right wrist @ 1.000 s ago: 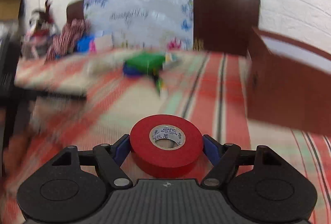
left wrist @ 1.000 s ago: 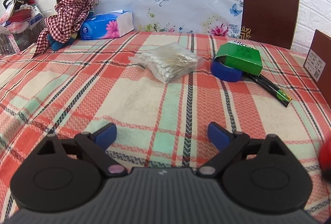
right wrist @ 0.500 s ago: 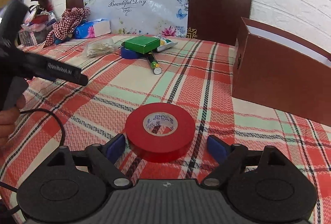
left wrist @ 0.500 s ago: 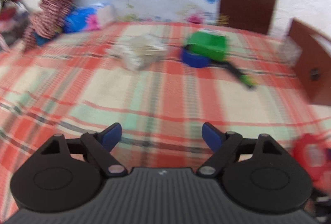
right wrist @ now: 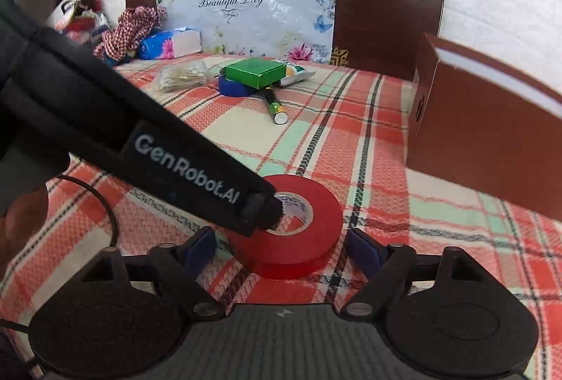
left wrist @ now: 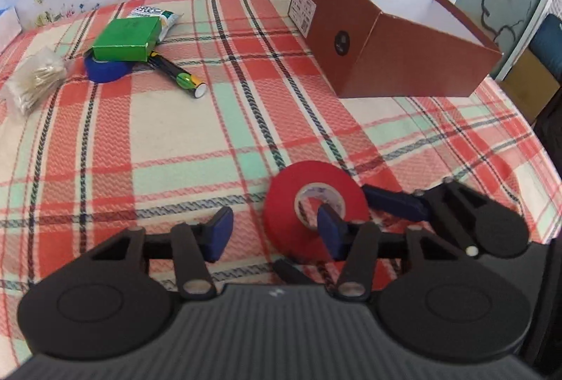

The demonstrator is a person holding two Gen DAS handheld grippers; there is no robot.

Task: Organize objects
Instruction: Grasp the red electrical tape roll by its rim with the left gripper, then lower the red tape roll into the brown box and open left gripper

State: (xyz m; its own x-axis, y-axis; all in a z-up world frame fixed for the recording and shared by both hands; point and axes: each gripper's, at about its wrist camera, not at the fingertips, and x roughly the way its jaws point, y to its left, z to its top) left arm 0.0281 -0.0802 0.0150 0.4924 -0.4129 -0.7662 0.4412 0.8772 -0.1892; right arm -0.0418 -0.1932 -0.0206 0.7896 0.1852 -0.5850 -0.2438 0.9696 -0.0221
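Plaid cloth in red, cream and mint covers the whole surface under both tools. On it, the left gripper has its jaws spread, and its right blue pad sits inside the core of the red tape roll, while its left pad stands off the roll's outer edge, so one side of the ring lies between the two pads without being pinched. From the other side, the right gripper also has its jaws spread wide, with the same red roll lying flat between them, clear of both pads. Across its view the dark body of the left tool reaches in diagonally, and its tip meets the roll's hole. Beyond the jaws, further out, a green and black cylinder lies on the cloth, and past it a green box rests on a blue tape roll, with a white and green packet behind them. Left of that group is a clear bag of cotton swabs. Ahead and to the right of the jaws stands an open brown box with a white inside.
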